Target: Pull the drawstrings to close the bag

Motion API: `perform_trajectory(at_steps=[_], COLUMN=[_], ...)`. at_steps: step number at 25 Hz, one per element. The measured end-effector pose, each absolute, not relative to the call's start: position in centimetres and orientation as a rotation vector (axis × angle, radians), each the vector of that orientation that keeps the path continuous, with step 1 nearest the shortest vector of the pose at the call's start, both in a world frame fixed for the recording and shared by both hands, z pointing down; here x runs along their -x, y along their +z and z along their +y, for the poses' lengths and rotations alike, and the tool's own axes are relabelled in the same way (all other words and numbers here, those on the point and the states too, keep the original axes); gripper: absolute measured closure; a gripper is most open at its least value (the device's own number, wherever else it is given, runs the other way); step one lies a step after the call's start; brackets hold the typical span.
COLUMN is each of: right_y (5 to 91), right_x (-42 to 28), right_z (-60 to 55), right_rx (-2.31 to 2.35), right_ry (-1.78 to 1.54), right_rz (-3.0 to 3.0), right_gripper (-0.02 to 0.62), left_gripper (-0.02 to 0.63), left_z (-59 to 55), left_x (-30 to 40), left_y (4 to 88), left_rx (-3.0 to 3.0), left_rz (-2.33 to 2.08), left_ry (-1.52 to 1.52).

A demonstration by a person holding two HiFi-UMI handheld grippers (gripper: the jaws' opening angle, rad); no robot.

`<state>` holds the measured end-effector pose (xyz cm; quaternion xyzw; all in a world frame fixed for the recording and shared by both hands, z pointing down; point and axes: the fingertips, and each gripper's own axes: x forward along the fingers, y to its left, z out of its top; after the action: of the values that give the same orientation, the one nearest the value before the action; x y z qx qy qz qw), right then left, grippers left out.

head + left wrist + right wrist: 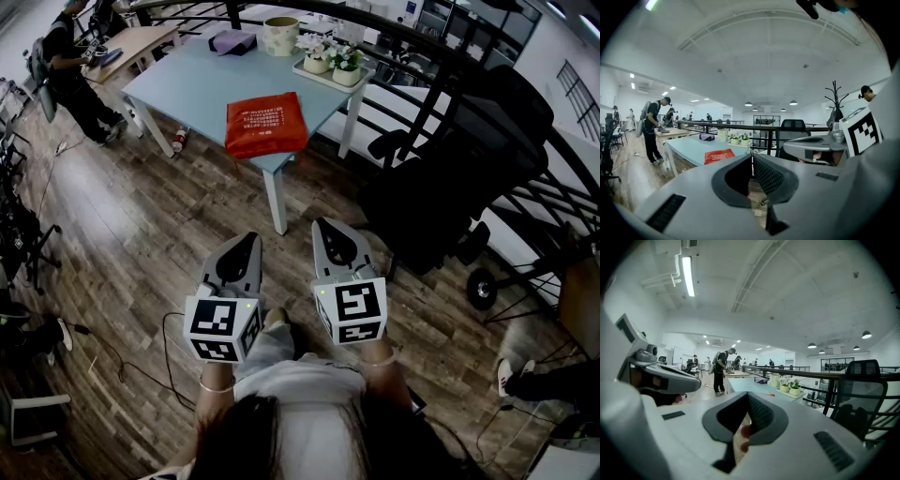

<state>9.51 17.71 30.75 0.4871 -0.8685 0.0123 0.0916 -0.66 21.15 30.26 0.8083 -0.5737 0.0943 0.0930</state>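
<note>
**Bag waits as grippers hang back**

The red bag (266, 125) lies flat near the front edge of the pale blue table (187, 84), upper centre of frame, untouched. The job looks not yet started. At lower centre, the left gripper (249, 240) and right gripper (325, 228) hover well short, each clenched on nothing. Next, probably: close in, part the jaws, find the drawstrings (none discernible here).

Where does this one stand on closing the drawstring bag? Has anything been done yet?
Done: nothing that shows. The red bag lies flat near the edge of the light blue table, with neither gripper near it.
In hand: nothing. The left hand-held gripper and the right hand-held gripper are side by side over the floor, short of the table, jaws together and empty.
Left: everything, from reaching the bag to gripping and pulling its drawstrings, which can't be made out from here.
</note>
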Motion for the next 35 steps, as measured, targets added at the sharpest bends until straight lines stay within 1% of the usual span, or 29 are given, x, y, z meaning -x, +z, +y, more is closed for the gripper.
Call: perform_trajectory(at_steps=[14,25,35], right_y=[29.7,29.0,29.3], right_x=[-3.8,0.0,0.9], right_z=[11.7,9.1,8.7], right_rx=[-1.489,-1.576,-1.607], right_ry=[0.108,0.113,0.15], right_rz=[-2.586,-2.559,-2.545], right_gripper=[0.569,0.569,0.569], left_gripper=[0.583,0.583,0.583], left_z=[14.8,12.8,12.0], left_x=[7.1,11.6,13.1], left_y=[30.0,30.1,31.1], left_rx=[-2.41,-2.468,-2.465], left_rz=[-1.696,-1.604,-1.565], left_ry=[0.287,0.253,0.245])
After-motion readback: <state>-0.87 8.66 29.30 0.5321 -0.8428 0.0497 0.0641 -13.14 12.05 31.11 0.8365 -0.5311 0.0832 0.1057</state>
